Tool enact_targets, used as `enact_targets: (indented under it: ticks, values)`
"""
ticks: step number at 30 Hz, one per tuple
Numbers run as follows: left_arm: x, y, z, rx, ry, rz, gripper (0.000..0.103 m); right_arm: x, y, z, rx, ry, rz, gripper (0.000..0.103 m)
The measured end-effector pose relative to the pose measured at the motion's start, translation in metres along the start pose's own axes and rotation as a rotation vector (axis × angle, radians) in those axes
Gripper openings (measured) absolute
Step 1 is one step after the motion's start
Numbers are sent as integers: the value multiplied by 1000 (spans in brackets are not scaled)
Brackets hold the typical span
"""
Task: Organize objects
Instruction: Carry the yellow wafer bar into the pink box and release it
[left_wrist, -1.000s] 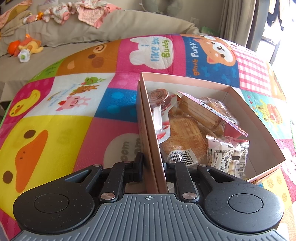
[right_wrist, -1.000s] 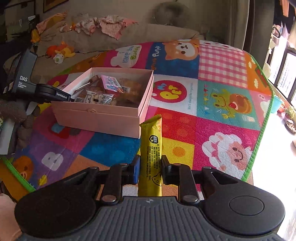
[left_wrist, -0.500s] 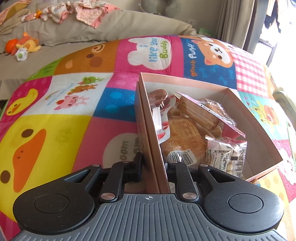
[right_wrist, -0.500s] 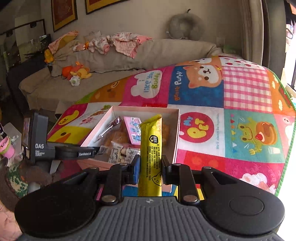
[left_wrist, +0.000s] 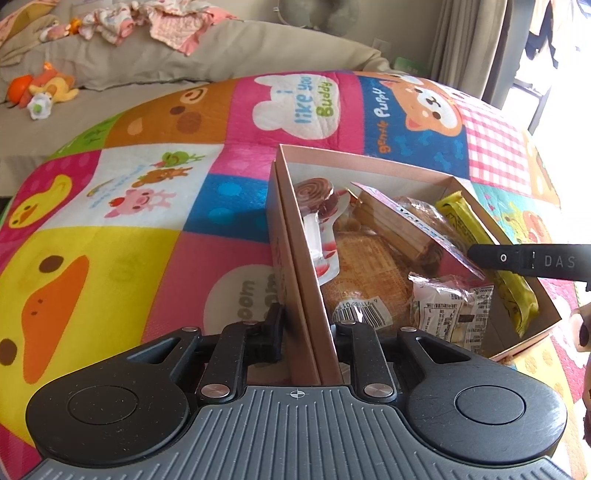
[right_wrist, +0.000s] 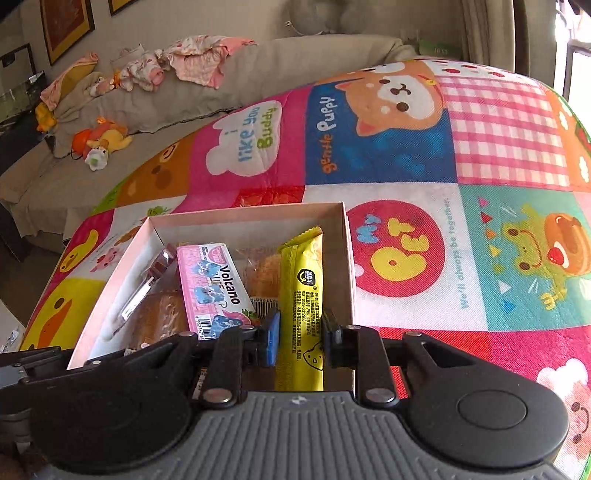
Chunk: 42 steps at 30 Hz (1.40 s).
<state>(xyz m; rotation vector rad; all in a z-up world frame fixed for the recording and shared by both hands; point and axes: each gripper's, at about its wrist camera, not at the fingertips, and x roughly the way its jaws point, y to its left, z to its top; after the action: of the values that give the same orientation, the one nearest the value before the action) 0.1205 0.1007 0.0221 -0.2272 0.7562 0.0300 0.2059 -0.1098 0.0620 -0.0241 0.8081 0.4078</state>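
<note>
A pink cardboard box (left_wrist: 295, 236) lies open on the play mat, holding several wrapped snacks. My left gripper (left_wrist: 308, 332) straddles the box's near left wall; its jaws are opening and the pads stand a little off the wall. My right gripper (right_wrist: 300, 339) is shut on a long yellow snack bar (right_wrist: 301, 280), which hangs over the right side of the box (right_wrist: 243, 221), beside a pink Volcano pack (right_wrist: 210, 280). In the left wrist view the yellow bar (left_wrist: 476, 229) slants down along the box's right wall, with a black part of the right gripper across it.
The colourful play mat (left_wrist: 110, 258) spreads around the box. A beige sofa (right_wrist: 184, 99) with clothes and plush toys (right_wrist: 99, 144) runs along the back. Curtains (left_wrist: 469, 44) hang at the far right. A fingertip (left_wrist: 581, 332) shows at the right edge.
My right gripper carried the yellow bar from in front of the box to over its right side. My left gripper's jaws widened around the box wall.
</note>
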Motion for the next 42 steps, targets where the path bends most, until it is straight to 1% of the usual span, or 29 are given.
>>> enact_targets:
  ticks: [1, 8, 14, 19, 20, 21, 23, 32, 35, 36, 42]
  values:
    - [0, 0, 0, -1, 0, 0, 21, 0, 2, -3, -12, -14, -2, 22]
    - [0, 0, -1, 0, 0, 2, 21, -7, 9, -15, -63, -15, -8, 22]
    - [0, 0, -1, -1, 0, 2, 21, -14, 7, -17, -41, -24, -2, 27]
    - [0, 0, -1, 0, 0, 1, 21, -23, 5, -21, -31, -30, 19, 29]
    - [0, -1, -1, 0, 0, 2, 21, -25, 5, -22, -33, -35, 18, 33]
    - [0, 0, -1, 0, 0, 2, 21, -28, 5, -23, -36, -42, 12, 43]
    - [0, 0, -1, 0, 0, 2, 21, -34, 6, -24, -46, -59, 16, 45]
    - [-1, 0, -1, 4, 0, 2, 21, -56, 7, -33, -106, -97, 16, 45]
    - [0, 0, 0, 17, -2, 3, 20, -60, 7, -36, -134, -122, -25, 52]
    - [2, 0, 2, 23, -1, 3, 20, -61, 6, -37, -141, -127, -34, 52]
    - [16, 2, 8, 32, 6, 5, 17, -64, -5, -40, -110, -131, -40, 52]
